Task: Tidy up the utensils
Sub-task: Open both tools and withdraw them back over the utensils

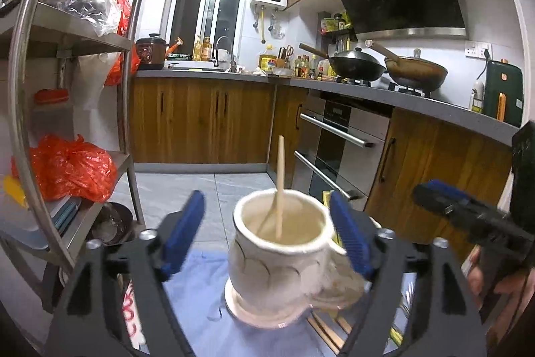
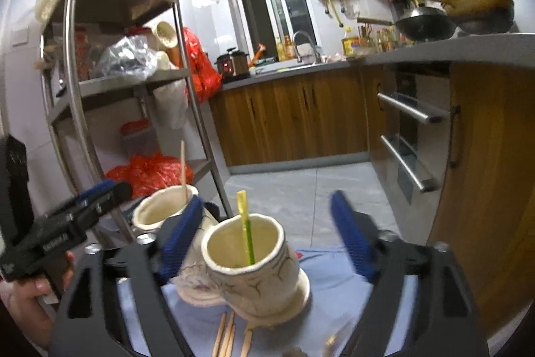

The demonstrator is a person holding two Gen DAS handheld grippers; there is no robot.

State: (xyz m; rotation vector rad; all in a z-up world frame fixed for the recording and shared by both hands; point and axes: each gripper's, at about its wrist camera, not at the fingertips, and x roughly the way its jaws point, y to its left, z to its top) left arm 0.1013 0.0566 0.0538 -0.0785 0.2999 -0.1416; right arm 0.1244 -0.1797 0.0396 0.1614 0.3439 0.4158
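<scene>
1. Upright on a pale blue cloth (image 2: 334,270) stand two cream ceramic mugs, touching or nearly so, in the near middle of the scene.
2. The left mug (image 1: 284,260) holds one wooden chopstick (image 1: 280,186) that leans against its inner wall and rises well above the rim.
3. The right mug (image 2: 254,270) holds a thin yellow-green stick (image 2: 246,230), also poking above its rim.
4. More wooden chopsticks (image 2: 227,337) lie loose on the cloth just in front of the right mug.
5. The left gripper (image 1: 267,236) is released: its blue pads (image 1: 182,233) stand wide on either side of the left mug, the left pad clearly apart from it; the right pad sits close by the handle, and contact there I cannot tell.
6. The right gripper (image 2: 267,236) is likewise spread wide around the right mug. Its right pad is well clear, while its left pad (image 2: 180,240) sits between the two mugs, close to both.
7. Neither gripper holds anything.
8. A hand (image 2: 30,300) shows on the left gripper's handle at the near left of the right wrist view.
9. To the left, a steel rack (image 1: 83,32) carries plastic bags, including orange ones (image 1: 70,168).
10. To the far right, two woks (image 1: 384,66) sit on the stove above wooden cabinets and an oven (image 1: 337,153).
11. At the far end are a sink and a window (image 1: 207,5).
</scene>
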